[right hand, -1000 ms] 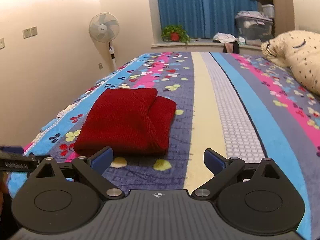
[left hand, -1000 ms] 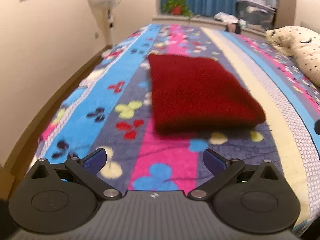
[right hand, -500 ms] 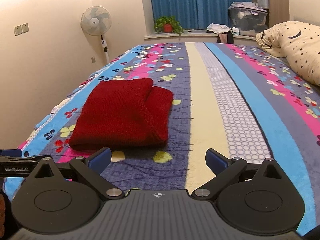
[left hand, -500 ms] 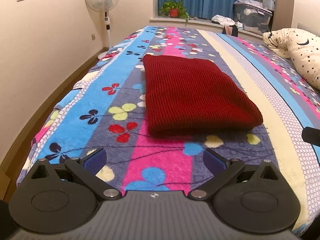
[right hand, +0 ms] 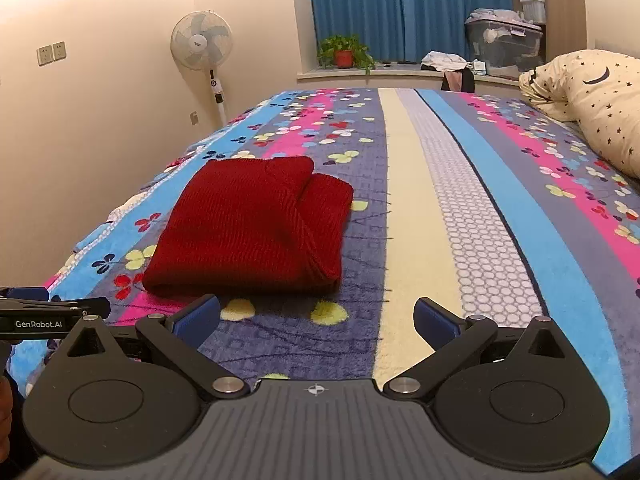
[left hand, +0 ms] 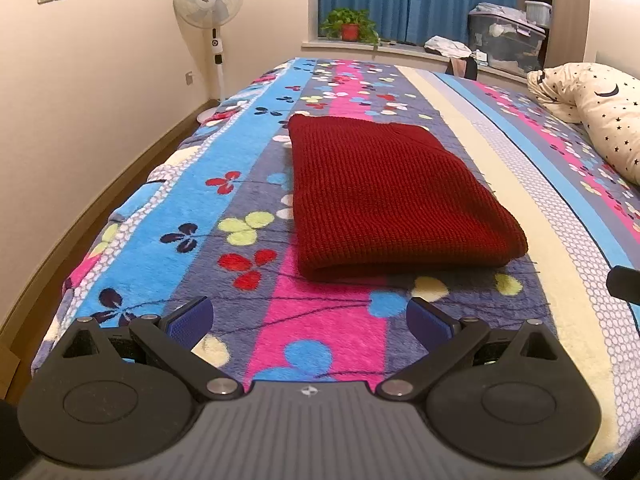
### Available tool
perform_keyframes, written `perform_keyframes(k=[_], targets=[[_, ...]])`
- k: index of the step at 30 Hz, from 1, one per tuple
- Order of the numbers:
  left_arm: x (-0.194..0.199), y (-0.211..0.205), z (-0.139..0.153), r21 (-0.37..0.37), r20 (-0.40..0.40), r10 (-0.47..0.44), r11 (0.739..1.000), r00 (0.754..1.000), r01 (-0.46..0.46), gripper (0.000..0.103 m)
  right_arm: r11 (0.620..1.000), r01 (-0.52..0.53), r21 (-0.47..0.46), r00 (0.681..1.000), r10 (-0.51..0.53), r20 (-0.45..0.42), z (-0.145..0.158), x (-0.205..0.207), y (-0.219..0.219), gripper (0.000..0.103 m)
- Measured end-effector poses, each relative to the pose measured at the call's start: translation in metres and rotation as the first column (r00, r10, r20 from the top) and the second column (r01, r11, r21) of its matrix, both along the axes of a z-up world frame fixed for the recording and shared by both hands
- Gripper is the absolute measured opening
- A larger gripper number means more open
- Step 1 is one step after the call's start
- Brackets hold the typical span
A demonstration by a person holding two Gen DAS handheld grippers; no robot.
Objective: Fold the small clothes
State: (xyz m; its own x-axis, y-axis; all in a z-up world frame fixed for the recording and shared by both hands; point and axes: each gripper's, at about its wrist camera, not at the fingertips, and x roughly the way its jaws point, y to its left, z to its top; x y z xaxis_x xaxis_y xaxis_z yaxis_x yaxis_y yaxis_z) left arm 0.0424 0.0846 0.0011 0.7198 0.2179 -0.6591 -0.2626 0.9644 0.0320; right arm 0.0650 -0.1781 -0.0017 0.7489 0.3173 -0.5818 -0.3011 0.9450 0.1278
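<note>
A dark red knitted garment [left hand: 384, 196] lies folded into a flat rectangle on the striped flowered blanket [left hand: 328, 344]. From the right wrist view the same red garment [right hand: 256, 228] sits ahead and to the left. My left gripper [left hand: 310, 318] hangs open just short of the garment's near folded edge, nothing between its blue pads. My right gripper [right hand: 316, 316] is also open and empty, near the garment's front right corner. The left gripper's body [right hand: 44, 316] shows at the left edge of the right wrist view.
A star-patterned pillow [left hand: 600, 120] lies on the bed's far right. A standing fan [left hand: 208, 4] is by the left wall, past the bed's left edge. A potted plant [left hand: 350, 26] and storage boxes [left hand: 506, 40] sit on the window ledge before blue curtains.
Both grippers have pulled back and lifted slightly from the garment, so the views show it farther off and sharper. The garment has stayed folded and still.
</note>
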Motion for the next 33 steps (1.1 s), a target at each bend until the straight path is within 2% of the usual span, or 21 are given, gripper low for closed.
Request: perform_keyframes(k=[33], targets=[[-0.001, -0.002, 0.003, 0.007, 0.017, -0.019, 1.000, 1.000, 0.019, 0.103, 0.996, -0.051, -0.068, 0.996, 0.056, 0.066, 0.003, -0.010, 0.013, 0.102]])
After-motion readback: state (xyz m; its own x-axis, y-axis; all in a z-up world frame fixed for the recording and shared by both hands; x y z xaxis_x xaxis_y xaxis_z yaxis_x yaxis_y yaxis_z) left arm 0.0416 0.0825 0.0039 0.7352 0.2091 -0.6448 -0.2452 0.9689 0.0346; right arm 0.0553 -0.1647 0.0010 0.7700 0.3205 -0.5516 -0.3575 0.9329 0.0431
